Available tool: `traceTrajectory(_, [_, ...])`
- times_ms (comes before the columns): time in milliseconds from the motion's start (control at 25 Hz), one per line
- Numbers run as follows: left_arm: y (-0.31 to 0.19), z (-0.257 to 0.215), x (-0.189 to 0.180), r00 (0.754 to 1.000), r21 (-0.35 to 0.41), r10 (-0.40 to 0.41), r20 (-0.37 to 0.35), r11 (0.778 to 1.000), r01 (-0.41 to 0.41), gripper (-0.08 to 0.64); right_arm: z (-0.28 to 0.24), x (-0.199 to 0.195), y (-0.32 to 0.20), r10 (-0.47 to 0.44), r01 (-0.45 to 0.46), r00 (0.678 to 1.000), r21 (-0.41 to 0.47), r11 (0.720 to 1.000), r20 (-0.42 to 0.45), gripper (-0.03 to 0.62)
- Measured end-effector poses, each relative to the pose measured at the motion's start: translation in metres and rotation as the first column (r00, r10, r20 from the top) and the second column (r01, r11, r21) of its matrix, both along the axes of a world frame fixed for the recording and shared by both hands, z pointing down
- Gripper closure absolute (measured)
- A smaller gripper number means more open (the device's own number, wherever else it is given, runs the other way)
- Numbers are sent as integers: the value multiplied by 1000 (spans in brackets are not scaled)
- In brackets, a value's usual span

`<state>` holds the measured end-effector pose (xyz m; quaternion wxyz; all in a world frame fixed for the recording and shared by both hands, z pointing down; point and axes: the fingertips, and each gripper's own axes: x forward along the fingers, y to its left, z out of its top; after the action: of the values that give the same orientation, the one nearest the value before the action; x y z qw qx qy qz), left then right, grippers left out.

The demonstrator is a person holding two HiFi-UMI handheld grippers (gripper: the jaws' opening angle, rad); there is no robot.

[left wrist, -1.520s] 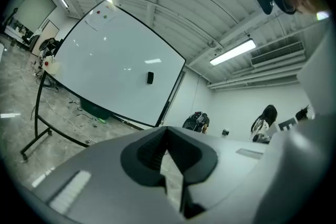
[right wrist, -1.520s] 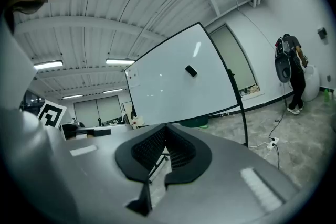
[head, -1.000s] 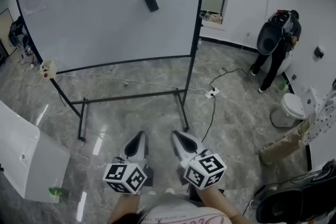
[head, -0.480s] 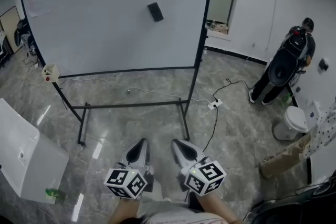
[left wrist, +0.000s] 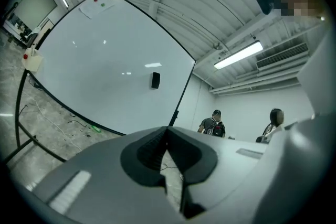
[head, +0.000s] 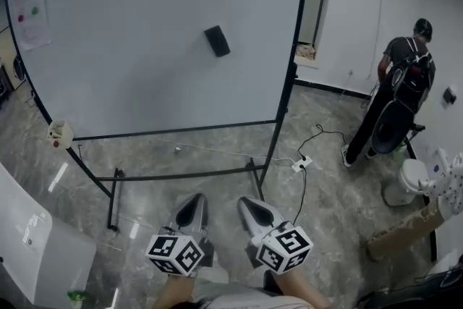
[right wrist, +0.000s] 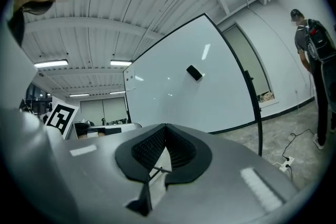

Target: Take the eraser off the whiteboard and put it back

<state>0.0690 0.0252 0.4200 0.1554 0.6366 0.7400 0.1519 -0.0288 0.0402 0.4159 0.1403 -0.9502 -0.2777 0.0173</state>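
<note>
A small black eraser (head: 216, 40) sticks on the big whiteboard (head: 130, 54), right of its middle. It also shows as a dark block in the left gripper view, eraser (left wrist: 155, 80), and in the right gripper view, eraser (right wrist: 194, 73). My left gripper (head: 192, 208) and right gripper (head: 251, 208) are held side by side low in the head view, well short of the board, pointing level toward it. Both are shut with nothing between the jaws, left gripper (left wrist: 166, 131) and right gripper (right wrist: 165, 128).
The whiteboard stands on a black wheeled frame (head: 181, 174) on a grey marble floor. A cable and power strip (head: 302, 164) lie right of the frame. A person (head: 396, 90) stands at the right wall beside a white bin (head: 406, 181). A white cabinet (head: 36, 250) is at the lower left.
The whiteboard and eraser have grown larger and slid lower in the head view as I moved toward them. Both grippers keep the same shut pose in front of me.
</note>
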Motion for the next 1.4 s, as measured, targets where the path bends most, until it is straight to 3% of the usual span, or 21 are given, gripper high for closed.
traceTrajectory(280, [85, -13, 47, 998, -3, 65, -21, 998, -65, 560, -13, 60, 86, 38, -38, 999, -12, 999, -15, 591])
traceTrajectory(680, [166, -37, 95, 994, -50, 103, -38, 993, -105, 560, -54, 103, 175, 130, -132, 991, -154, 979, -19, 591])
traceTrajectory(960, [195, -42, 111, 998, -63, 68, -20, 996, -69, 560, -121, 108, 227, 193, -188, 981, -365, 912, -23, 588])
traceTrajectory(1240, [220, -52, 119, 999, -91, 33, -22, 995, -35, 561, -174, 127, 274, 220, -175, 975, -531, 829, 23, 433])
traceTrajectory(1400, [233, -58, 128, 1000, -104, 15, -26, 994, -18, 560, -193, 148, 307, 253, -153, 962, -557, 816, 105, 381])
